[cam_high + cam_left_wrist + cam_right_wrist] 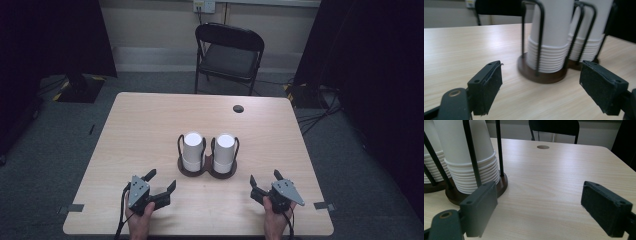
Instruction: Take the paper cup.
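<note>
- Left gripper (161, 181) sits at the near left of the table (140, 125), held in a hand (137, 220) that comes in over the near edge; its jaws stand wide apart with nothing between them and point toward the cup holder.
- Right gripper (264, 179) sits at the near right of the table, held in the other hand (275, 222); its jaws are spread as well and grip nothing.
- Both grippers stay short of the holder, one on each side, neither touching it.
- From the left gripper view, the black pads (490, 85) frame the dark round base (541, 75) of the holder, which lies just beyond them on the wood.
- From the right gripper view, the holder stands off to the left of the open jaws, just past one pad (480, 207); bare table lies between the jaws.
- Cup holder (207, 167) stands near the middle of the table, a dark double base with thin black wire loops rising from it.
- Left stack of white paper cups (193, 150) and right stack of white paper cups (224, 152) stand upside down in its two places, side by side, upright inside the wire loops.
- Farther on, a small round hole (238, 108) shows in the tabletop toward the far right.
- Beyond the far edge, a black folding chair (229, 57) stands on the grey floor, facing the table.
</note>
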